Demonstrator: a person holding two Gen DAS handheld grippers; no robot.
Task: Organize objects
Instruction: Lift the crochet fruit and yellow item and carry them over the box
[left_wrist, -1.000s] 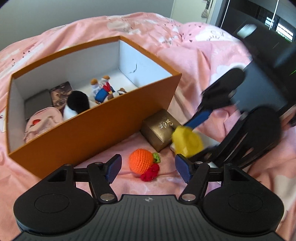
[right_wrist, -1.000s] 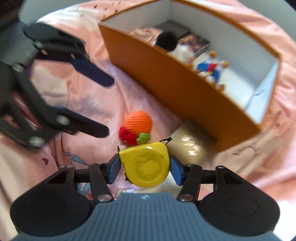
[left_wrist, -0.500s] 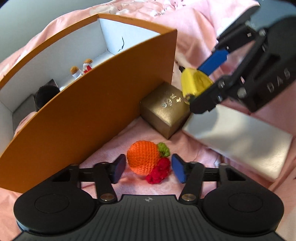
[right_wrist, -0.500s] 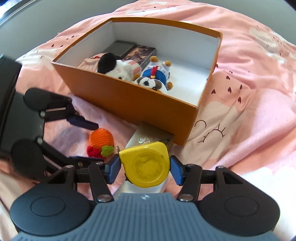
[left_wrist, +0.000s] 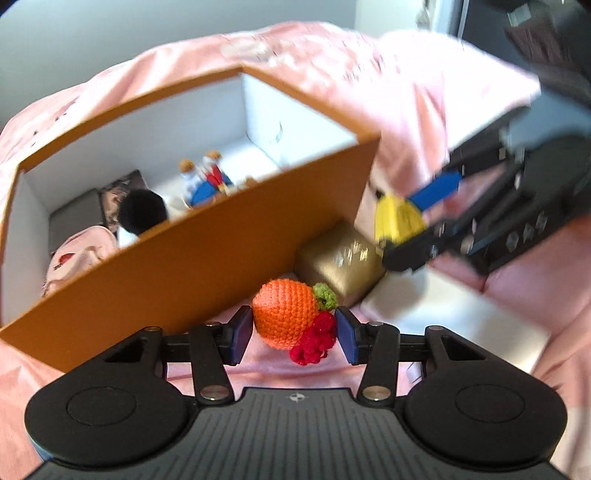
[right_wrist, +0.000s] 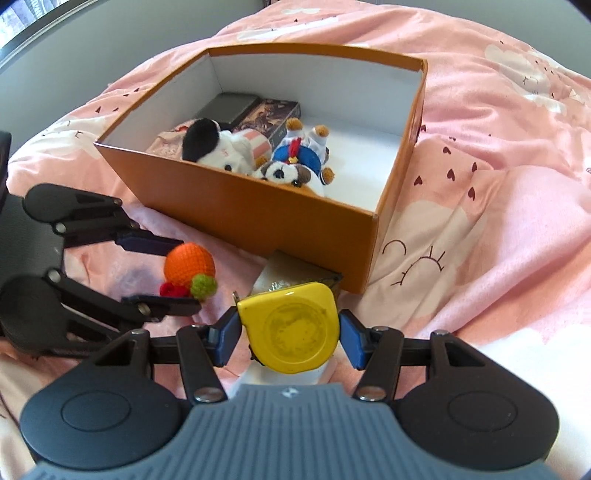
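Crocheted orange (left_wrist: 285, 312), red-and-green trim, between jaws.

blurred raised letters on the black body of the right gripper (left_wrist: 417, 221), not legible, unreadable glinting emblem on the small gold cardboard box (left_wrist: 341, 256)

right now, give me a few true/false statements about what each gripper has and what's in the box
1. The right gripper grips a yellow tape measure. True.
2. The crocheted orange lies inside the orange box. False: it sits outside on the pink bedding, between the left gripper fingers.
3. Two plush toys lie in the box. True.
4. The gold box sits inside the orange box. False: it rests outside, against the box's corner.
5. The box holds nothing. False: toys and flat items are inside.
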